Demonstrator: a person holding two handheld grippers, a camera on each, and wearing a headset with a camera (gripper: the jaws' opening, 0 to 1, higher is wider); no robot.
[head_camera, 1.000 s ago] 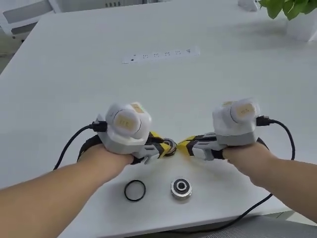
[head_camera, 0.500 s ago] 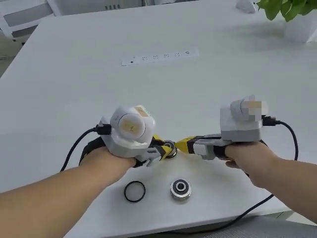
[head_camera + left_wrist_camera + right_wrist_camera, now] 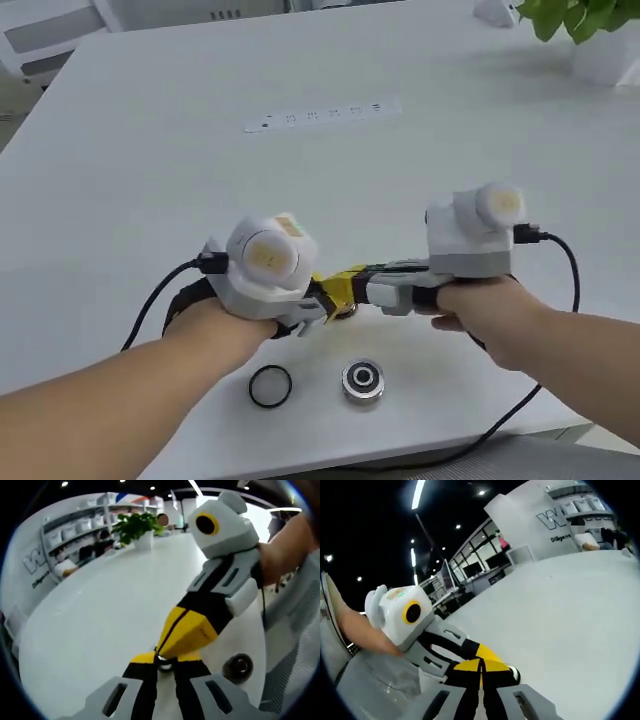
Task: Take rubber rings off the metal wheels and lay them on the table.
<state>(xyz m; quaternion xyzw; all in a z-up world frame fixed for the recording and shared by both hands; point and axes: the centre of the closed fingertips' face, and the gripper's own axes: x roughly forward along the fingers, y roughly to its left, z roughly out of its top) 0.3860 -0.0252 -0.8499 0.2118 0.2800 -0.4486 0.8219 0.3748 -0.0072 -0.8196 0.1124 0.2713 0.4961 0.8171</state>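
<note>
Two grippers meet tip to tip, lower centre of head view. Left gripper (image 3: 320, 302) jaws pinch a small metal wheel (image 3: 164, 664). Right gripper (image 3: 348, 286) jaws pressed together at its edge; can't tell what they nip. On table (image 3: 150, 150) below: loose rubber ring (image 3: 270, 385), w/ bare wheel (image 3: 362, 380) near, to its right.

Left tool (image 3: 332, 305) & right tool (image 3: 345, 285): white-grey rounded bodies, yellow/blk jaws, blk cables (image 3: 576, 275) at rear.
</note>
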